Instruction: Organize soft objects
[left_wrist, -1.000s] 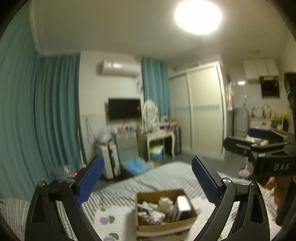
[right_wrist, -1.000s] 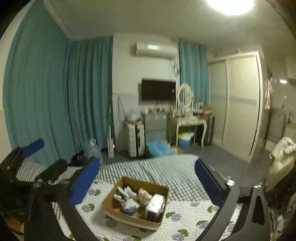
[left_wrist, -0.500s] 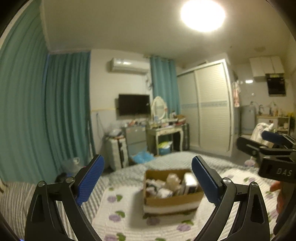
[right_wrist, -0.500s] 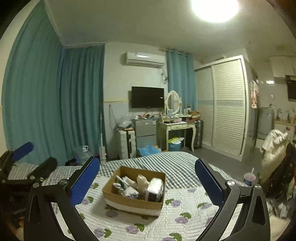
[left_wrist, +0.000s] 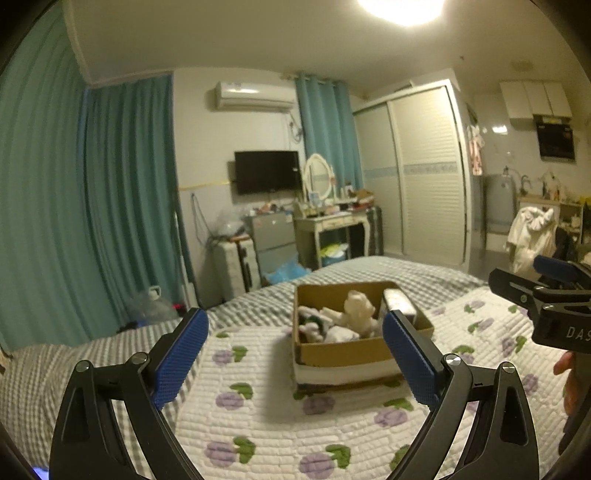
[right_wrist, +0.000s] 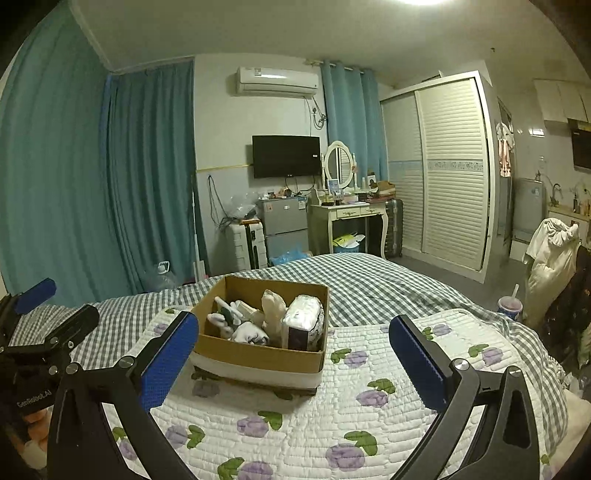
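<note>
Soft objects (right_wrist: 255, 321) sit piled in an open cardboard box (right_wrist: 258, 358) on the floral quilt (right_wrist: 332, 424) of the bed, approx centre of both views. We make out pale socks or rolled cloths, a cream plush-like thing (right_wrist: 273, 306) standing upright, and a wrapped tissue pack (right_wrist: 303, 321) against the box's right wall; can't tell more, esp. in the blurrier left view.

Our left gripper (left_wrist: 295, 354) has its fingers spread wide, nothing between them; the box shows through the gap toward the right finger. Our right gripper (right_wrist: 293, 354) is likewise wide and empty, hovering near the box, not touching it.

Step in hand, we judge: approach, nothing picked yet. Next move prob. calls for lowering one gripper into the box over a single item, w/ fingers either side of it, w/o snagging the neighbours or the cardboard rim.

Right view shows the tissue pack's front face and the box's near wall clearly; left view shows the box's left inner wall instead, plus the right gripper at frame edge.
</note>
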